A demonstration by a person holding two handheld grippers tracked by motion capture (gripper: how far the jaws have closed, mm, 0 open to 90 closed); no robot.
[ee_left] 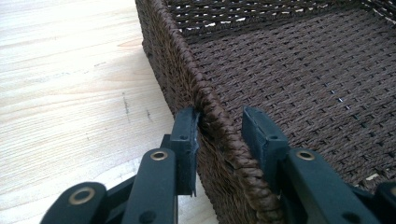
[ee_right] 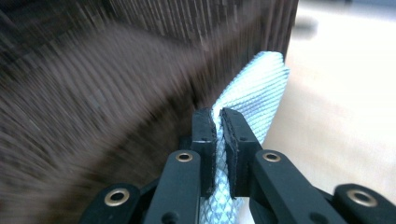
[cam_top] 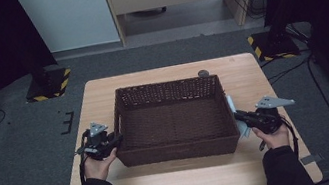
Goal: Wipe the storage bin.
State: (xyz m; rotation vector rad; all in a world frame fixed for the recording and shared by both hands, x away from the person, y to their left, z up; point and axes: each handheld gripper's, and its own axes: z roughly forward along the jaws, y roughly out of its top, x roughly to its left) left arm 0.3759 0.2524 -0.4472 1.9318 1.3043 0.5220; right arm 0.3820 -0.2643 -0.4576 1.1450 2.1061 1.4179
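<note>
A dark brown woven basket (cam_top: 166,84) stands empty in the middle of the wooden table (cam_top: 187,180). My left gripper (cam_top: 118,139) straddles its left wall near the front corner. In the left gripper view the outer pad (ee_left: 187,135) lies against the outside of the wall and the inner one sits close against the braided rim (ee_left: 212,109). My right gripper (cam_top: 238,116) is at the basket's right side. There its jaws (ee_right: 218,114) are shut on a pale blue-white woven strip (ee_right: 261,88) that hangs beside the blurred basket wall (ee_right: 116,70).
A small dark round object (cam_top: 203,73) lies on the table just behind the basket. Bare tabletop runs along the front edge and left of the basket (ee_left: 70,84). Black stands with yellow-striped bases (cam_top: 50,86) sit on the floor beyond both far corners.
</note>
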